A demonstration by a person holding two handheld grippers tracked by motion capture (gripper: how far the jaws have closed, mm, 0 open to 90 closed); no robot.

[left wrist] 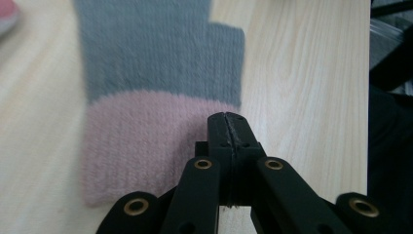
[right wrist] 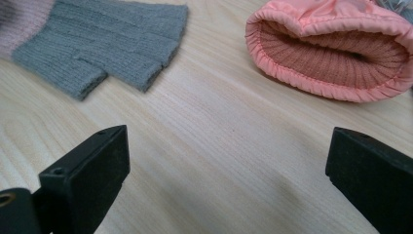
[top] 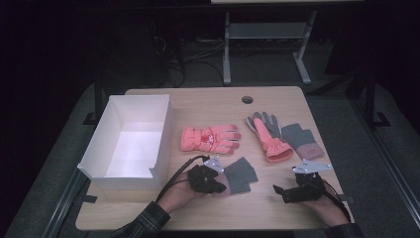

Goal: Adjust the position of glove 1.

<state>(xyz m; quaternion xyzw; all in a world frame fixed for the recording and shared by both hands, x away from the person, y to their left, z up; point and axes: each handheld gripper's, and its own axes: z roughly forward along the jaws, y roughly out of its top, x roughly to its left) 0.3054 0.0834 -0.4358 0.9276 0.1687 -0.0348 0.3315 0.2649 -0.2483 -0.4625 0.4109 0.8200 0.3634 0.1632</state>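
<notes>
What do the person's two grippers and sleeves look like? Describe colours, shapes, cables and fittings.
Both the left gripper and the right gripper are black, each topped by a grey three-cornered plate. Close up, the jaws are flat black bars on linkage arms with brass-ringed holes. A black cable loops from the left gripper. The left sleeve is dark plaid.

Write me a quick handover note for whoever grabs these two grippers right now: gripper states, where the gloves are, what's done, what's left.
Left gripper: jaws shut, at the pink cuff of the near grey glove; whether it pinches the knit, I can't tell.
Right gripper: open, holding nothing, low over bare table near the front right.
Gloves: pink glove lies mid-table beside the box; second pink glove and far grey glove lie right of it.
White box, left side: nothing in it.
Done: nothing boxed yet, apparently.
Left: probably move all four gloves into the box, starting with the near grey one.
</notes>
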